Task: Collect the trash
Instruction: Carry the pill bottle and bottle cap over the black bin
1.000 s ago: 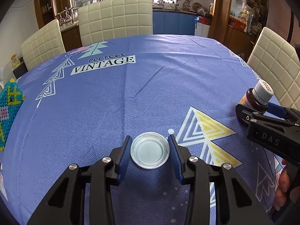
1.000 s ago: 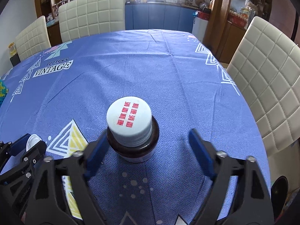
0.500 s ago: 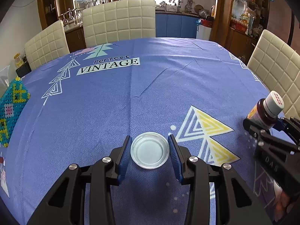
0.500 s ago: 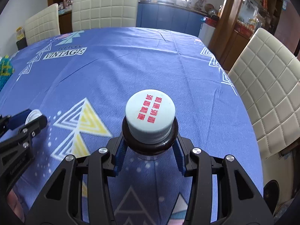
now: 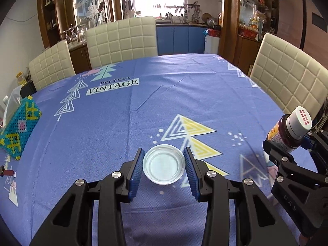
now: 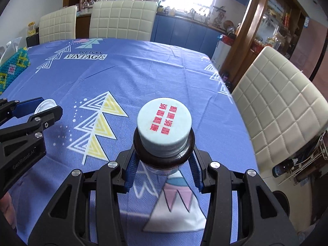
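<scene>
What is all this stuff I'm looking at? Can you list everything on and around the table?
Clear lid: one, see-through white, held between the left jaws.
Bottle: one, dark brown with a pale cap printed in red, held between the right jaws.
Tablecloth: one, blue-purple with triangle prints, covering the table.
Beaded box: one, teal and yellow, at the table's left edge.
Chairs: three, cream quilted, around the far and right sides.
Cabinets: blue, along the back wall.
Left gripper: one, black with blue pads.
Right gripper: one, black with blue pads.

tablecloth (image 5: 127,123) — blue, triangle print | bottle (image 6: 164,153) — brown, white cap | lid (image 5: 163,165) clear
</scene>
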